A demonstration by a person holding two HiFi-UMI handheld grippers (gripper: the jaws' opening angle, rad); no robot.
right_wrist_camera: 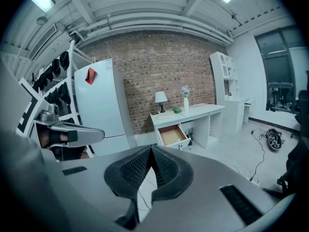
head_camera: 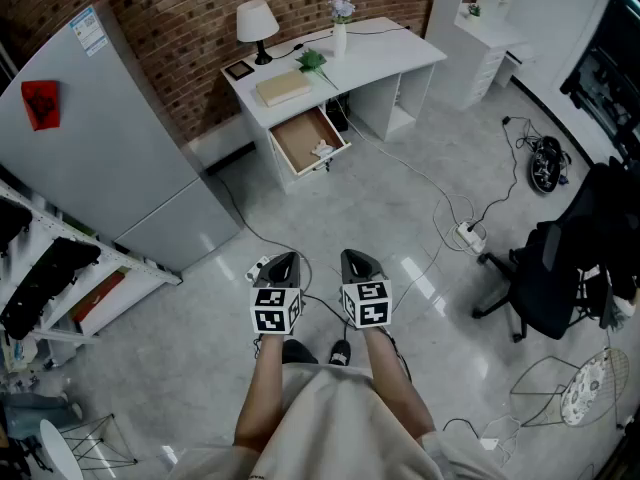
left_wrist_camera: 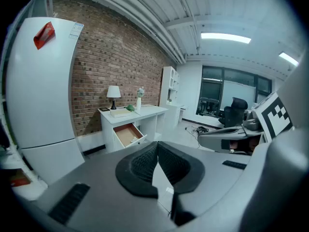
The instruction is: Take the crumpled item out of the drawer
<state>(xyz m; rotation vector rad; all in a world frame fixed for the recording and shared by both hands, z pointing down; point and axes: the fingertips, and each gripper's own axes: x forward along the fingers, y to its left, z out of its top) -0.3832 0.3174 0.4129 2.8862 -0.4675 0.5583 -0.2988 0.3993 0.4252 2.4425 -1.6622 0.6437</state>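
The white desk (head_camera: 375, 56) stands far off against the brick wall, its drawer (head_camera: 308, 138) pulled open. A small white crumpled item (head_camera: 322, 150) lies in the drawer's front right corner. I stand on the grey floor well short of the desk. My left gripper (head_camera: 283, 259) and right gripper (head_camera: 356, 257) are held side by side in front of me, both shut and empty, tips pointing toward the desk. In the left gripper view the gripper (left_wrist_camera: 157, 144) has its jaw tips meeting, with the drawer (left_wrist_camera: 127, 134) beyond. In the right gripper view the gripper (right_wrist_camera: 151, 148) is likewise shut, the drawer (right_wrist_camera: 172, 135) ahead.
On the desk sit a lamp (head_camera: 257, 23), a vase (head_camera: 341, 30), a flat book (head_camera: 284, 88) and a green thing (head_camera: 312, 61). A grey fridge (head_camera: 95, 143) stands left, a black office chair (head_camera: 545, 268) right. A power strip (head_camera: 468, 234) and cables lie on the floor.
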